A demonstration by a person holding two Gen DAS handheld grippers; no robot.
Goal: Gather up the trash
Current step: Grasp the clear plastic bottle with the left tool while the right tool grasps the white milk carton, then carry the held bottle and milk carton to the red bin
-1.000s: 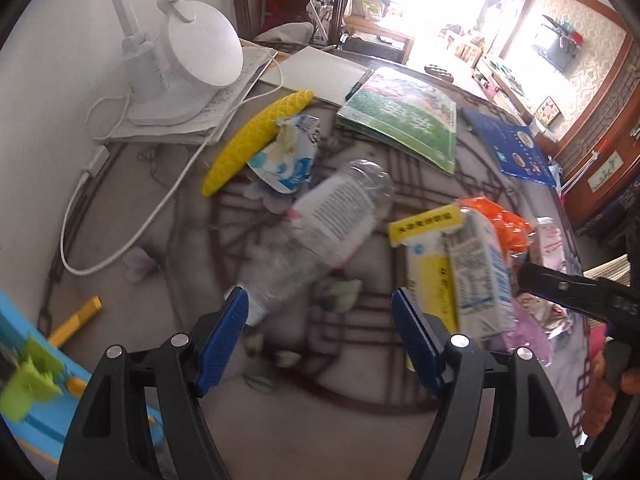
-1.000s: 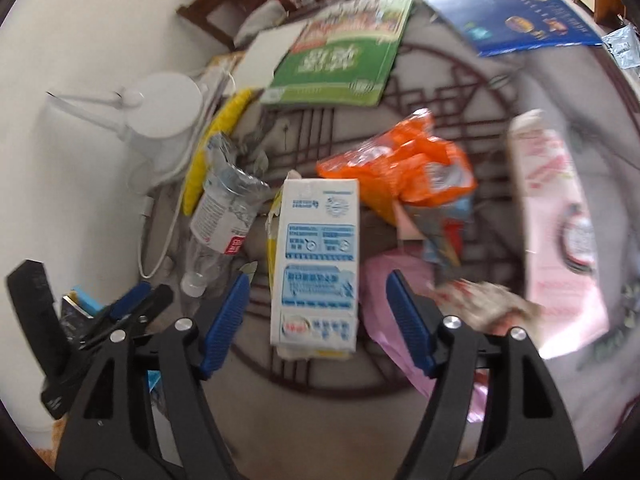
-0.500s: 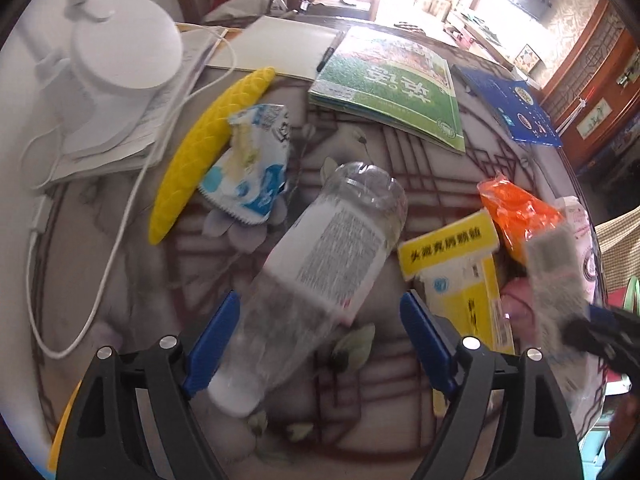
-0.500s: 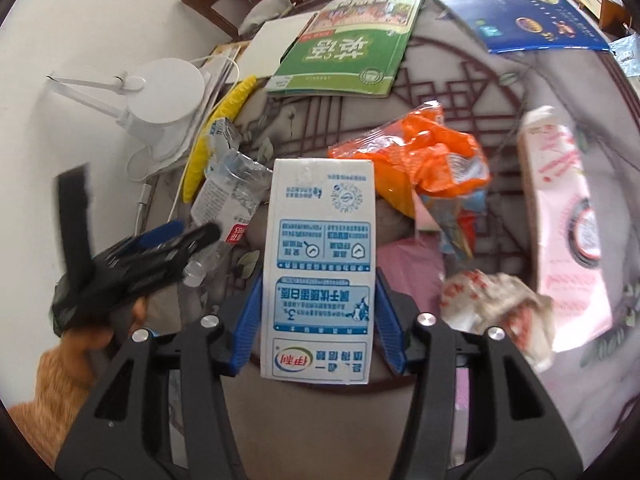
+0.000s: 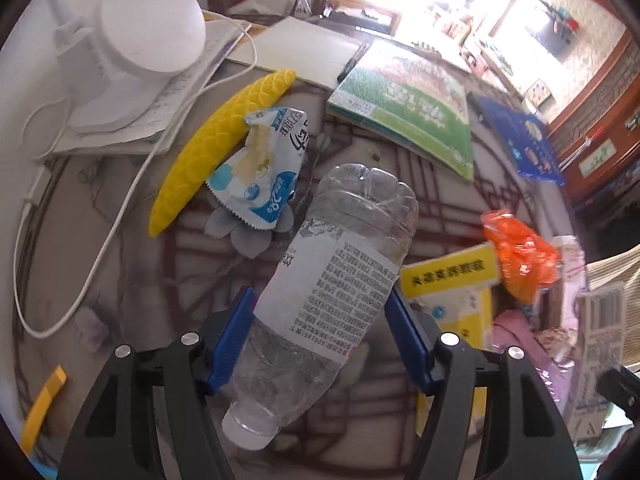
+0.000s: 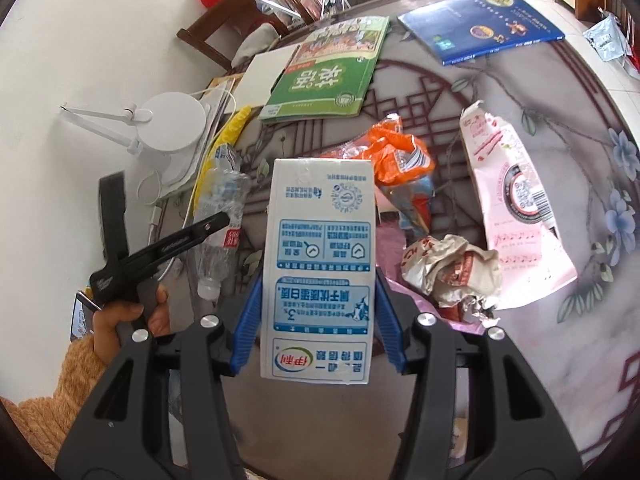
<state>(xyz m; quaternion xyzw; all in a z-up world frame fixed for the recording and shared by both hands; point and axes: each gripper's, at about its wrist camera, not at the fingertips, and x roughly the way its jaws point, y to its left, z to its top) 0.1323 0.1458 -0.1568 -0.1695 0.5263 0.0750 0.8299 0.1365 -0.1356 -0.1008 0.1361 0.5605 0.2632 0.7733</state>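
Observation:
A clear plastic bottle (image 5: 340,272) with a white label lies cap-end toward the camera, and my left gripper (image 5: 320,296) is shut on its middle. My right gripper (image 6: 318,284) is shut on a white and blue milk carton (image 6: 320,264), held up above the table. The right wrist view shows the left gripper (image 6: 200,236) at the bottle (image 6: 218,216), a hand on its handle. Loose trash on the table: a blue-white wrapper (image 5: 260,168), an orange bag (image 6: 396,160), a yellow box (image 5: 452,280), a pink pouch (image 6: 516,208), crumpled paper (image 6: 452,268).
A white desk lamp (image 5: 136,28) with its cable stands on papers at the back left by the wall. A yellow curved object (image 5: 216,136) lies beside the wrapper. A green book (image 5: 412,100) and a blue book (image 5: 528,140) lie further back. A wooden chair (image 6: 224,28) stands behind the table.
My left gripper moved forward over the bottle and closed on it. My right gripper closed on the milk carton and raised it off the table.

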